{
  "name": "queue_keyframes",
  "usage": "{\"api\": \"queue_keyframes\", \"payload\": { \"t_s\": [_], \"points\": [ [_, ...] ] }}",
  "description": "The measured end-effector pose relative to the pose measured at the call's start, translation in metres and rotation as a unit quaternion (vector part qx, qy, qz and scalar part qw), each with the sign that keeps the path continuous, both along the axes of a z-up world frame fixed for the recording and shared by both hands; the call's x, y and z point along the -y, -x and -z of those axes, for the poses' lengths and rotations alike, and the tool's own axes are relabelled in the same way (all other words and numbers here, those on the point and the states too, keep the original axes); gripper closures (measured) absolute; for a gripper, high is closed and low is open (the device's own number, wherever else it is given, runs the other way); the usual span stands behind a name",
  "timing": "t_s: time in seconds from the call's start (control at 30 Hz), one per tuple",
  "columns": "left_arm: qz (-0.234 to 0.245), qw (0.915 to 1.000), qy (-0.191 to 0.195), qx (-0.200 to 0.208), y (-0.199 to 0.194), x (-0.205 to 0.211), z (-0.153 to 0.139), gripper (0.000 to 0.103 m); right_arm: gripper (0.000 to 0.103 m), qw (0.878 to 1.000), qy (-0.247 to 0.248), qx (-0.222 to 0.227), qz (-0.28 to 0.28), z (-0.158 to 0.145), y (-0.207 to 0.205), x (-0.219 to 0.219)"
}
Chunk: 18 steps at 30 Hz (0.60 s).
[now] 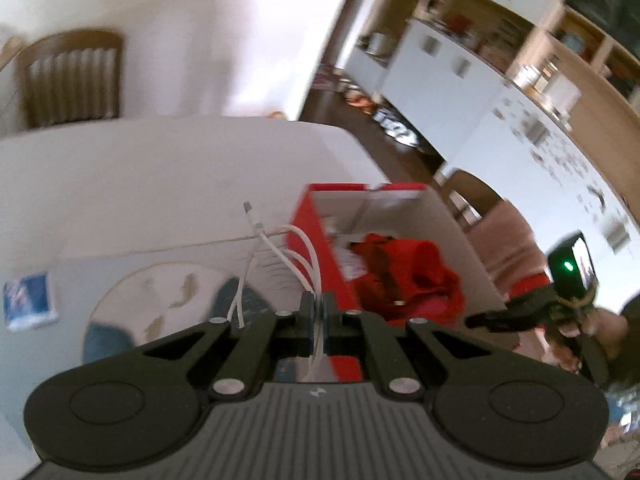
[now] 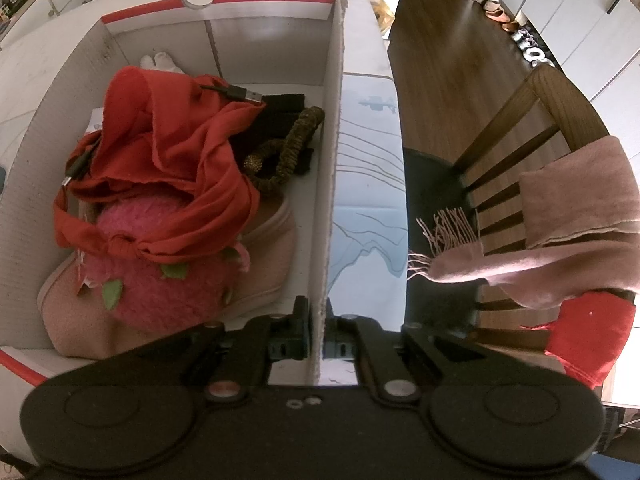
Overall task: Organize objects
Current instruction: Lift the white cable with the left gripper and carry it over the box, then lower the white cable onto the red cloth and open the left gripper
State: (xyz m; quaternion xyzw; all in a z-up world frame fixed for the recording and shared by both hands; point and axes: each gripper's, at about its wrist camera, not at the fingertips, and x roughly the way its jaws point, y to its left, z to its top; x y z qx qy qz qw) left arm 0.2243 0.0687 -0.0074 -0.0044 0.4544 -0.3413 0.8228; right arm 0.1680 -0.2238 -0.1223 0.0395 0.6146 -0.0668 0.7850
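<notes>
My left gripper is shut on a white charging cable, whose loops and plug ends stick up above the fingers, left of a red and white cardboard box. My right gripper is shut on the box's right side wall, one finger inside and one outside. Inside the box lie a red cloth, a pink fluffy strawberry toy, a pink slipper, a black USB cable, a dark braided band and a white item. The right gripper's body shows at the box's far side in the left wrist view.
The box stands on a white table beside a pale blue placemat. A round patterned plate and a blue packet lie on the left. A wooden chair with a pink scarf stands right of the table.
</notes>
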Motion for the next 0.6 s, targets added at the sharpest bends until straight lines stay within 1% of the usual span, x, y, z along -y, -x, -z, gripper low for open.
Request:
{"api": "queue_keyframes", "payload": {
  "t_s": [0.1, 0.37, 0.5, 0.57, 0.6],
  "points": [
    [0.038, 0.9992, -0.004, 0.014, 0.004, 0.026, -0.009, 0.101, 0.100, 1.000, 0.000, 0.001, 0.000, 0.000, 0.001, 0.000],
    [0.109, 0.9929, -0.007, 0.048, 0.010, 0.089, -0.025, 0.102, 0.100, 1.000, 0.000, 0.004, -0.001, 0.000, 0.002, 0.001],
    [0.136, 0.9896, -0.018, 0.043, 0.010, 0.128, -0.012, 0.102, 0.100, 1.000, 0.000, 0.005, -0.001, 0.000, 0.002, 0.001],
    [0.148, 0.9866, -0.036, 0.060, 0.015, 0.141, -0.004, 0.102, 0.100, 1.000, -0.001, 0.006, 0.000, 0.000, 0.002, 0.001],
    [0.151, 0.9860, -0.042, 0.059, 0.015, 0.147, 0.002, 0.102, 0.100, 1.000, -0.001, 0.007, 0.000, 0.000, 0.002, 0.001]
  ]
}}
